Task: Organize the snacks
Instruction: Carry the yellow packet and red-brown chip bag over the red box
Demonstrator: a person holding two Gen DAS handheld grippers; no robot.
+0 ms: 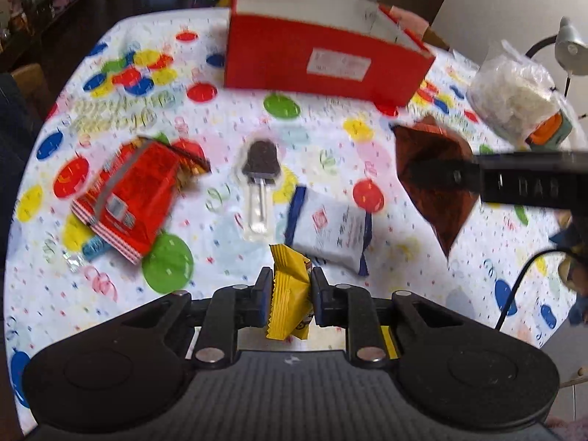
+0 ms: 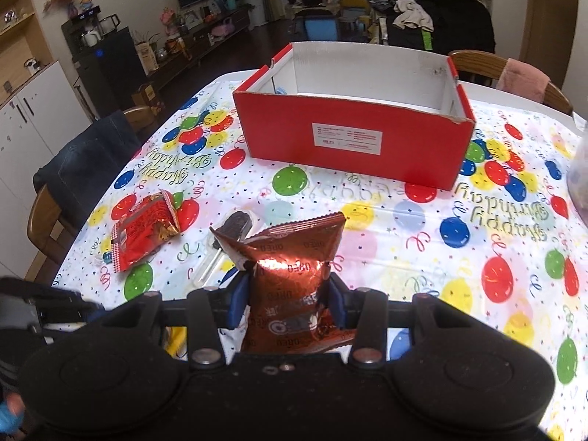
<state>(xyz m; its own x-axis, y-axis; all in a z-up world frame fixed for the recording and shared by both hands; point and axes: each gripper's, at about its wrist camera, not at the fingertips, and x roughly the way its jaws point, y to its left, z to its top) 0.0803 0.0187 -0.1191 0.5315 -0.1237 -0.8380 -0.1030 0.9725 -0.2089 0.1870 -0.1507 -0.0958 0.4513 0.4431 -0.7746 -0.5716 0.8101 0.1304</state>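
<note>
my desk [image 2: 386,228], w/ its balloon-print birthday cloth, fills both views. at the far side sits the red box [image 2: 352,143], open top, white inside, white label facing me; i can't see its floor from here. far right in the left wrist view there's a clear bag of white stuff [image 1: 511,92], blurred, can't tell more.

on the left of the desk lies the red snack pack [image 2: 143,231], flat, well apart from the box. just right of it, the dark choc pop in clear wrap [image 1: 261,180], stick pointing toward me. right of that and nearer, the white packet w/ blue ends [image 1: 330,231], lying flat.

my right claw [image 2: 290,290] is clamped on the brown oreo bag [image 2: 290,257], bag upright, off the desk, top edge toward the box. in the left wrist view that bag hangs at the right, pinched by the black fingers.

my left claw [image 1: 290,294] is pinched on the small yellow packet [image 1: 290,290], held upright near the close edge, just in front of the white packet.
</note>
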